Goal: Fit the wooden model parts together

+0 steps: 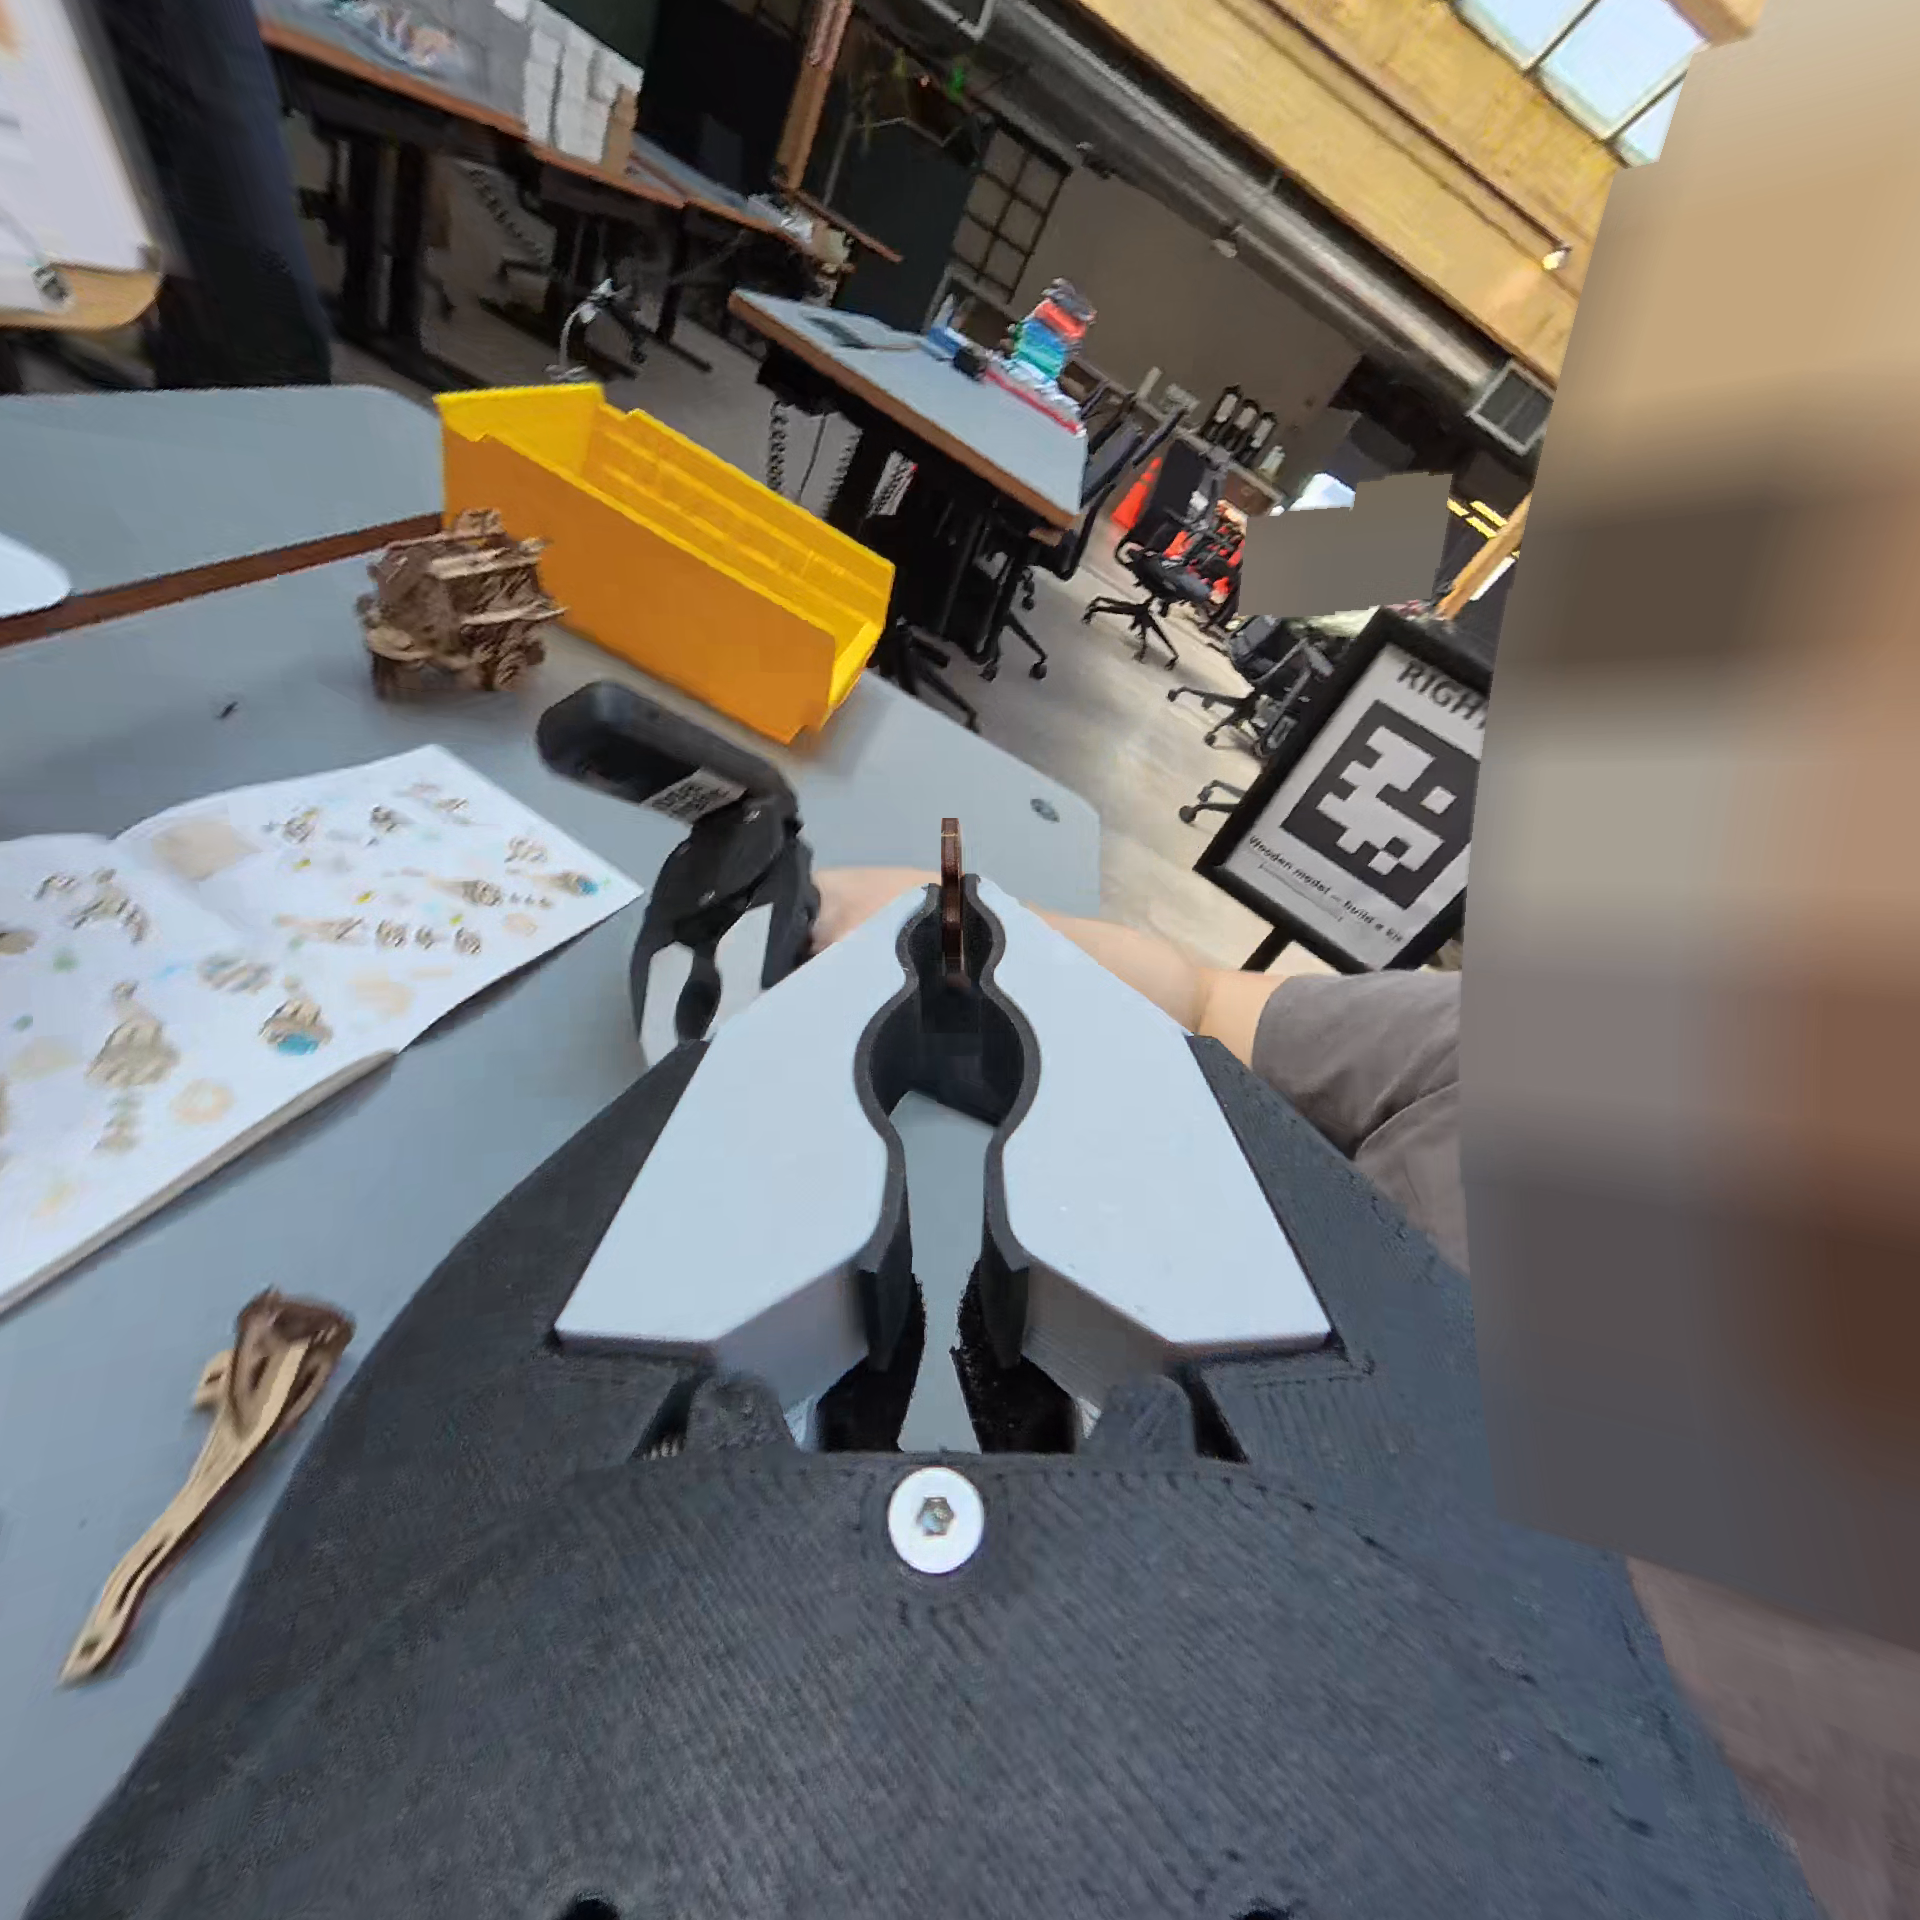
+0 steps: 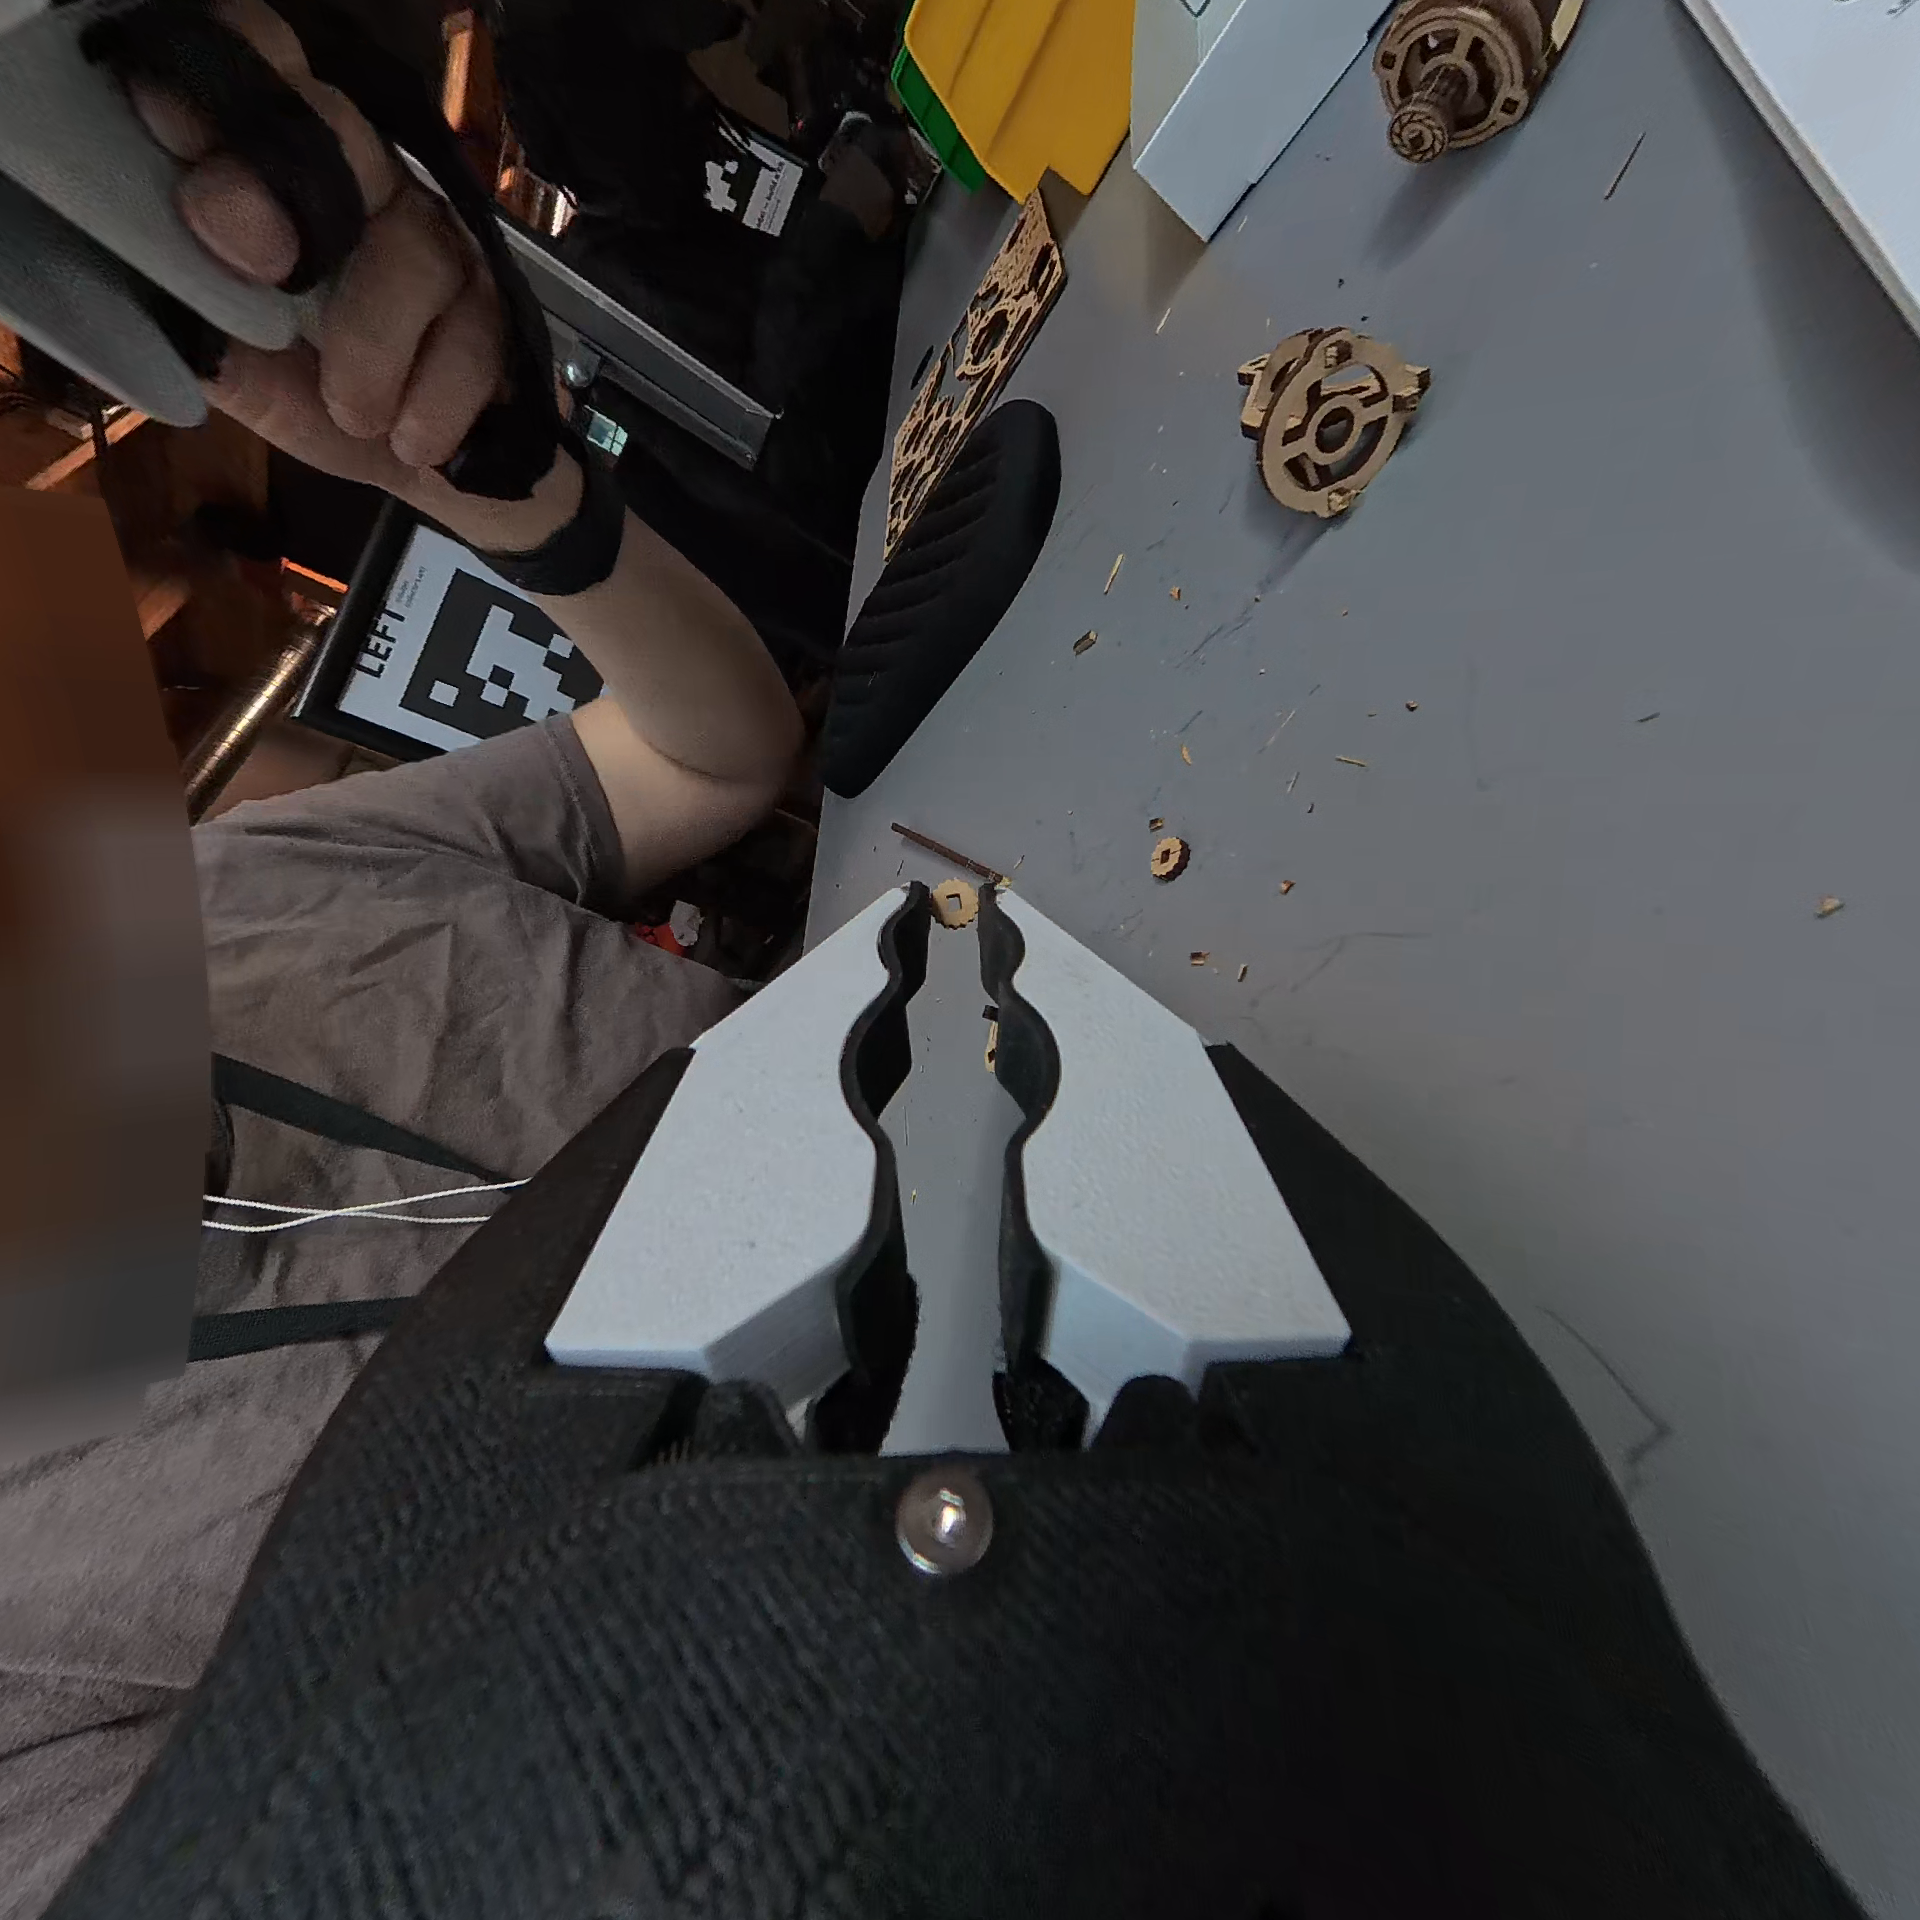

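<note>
My left gripper is lifted off the grey tabletop, its jaws clamped on a thin dark wooden piece that stands on edge and pokes out past the tips. Beyond it, lower down, I see my right gripper pointing at the tabletop near the front edge.

In the right wrist view that gripper has its jaws slightly apart with a small toothed wooden gear sitting between the tips; whether they press on it I cannot tell. A thin dark stick lies just beyond the tips. A second small gear lies near it on the tabletop, with wood splinters scattered around.

Farther off lie a round wooden wheel assembly, a larger wooden drum part beside a white box, and a punched wooden sheet hanging over the table edge.

From the left wrist view I also see an open instruction booklet, a long flat wooden part near me, a partly built wooden model and a yellow bin behind it.
</note>
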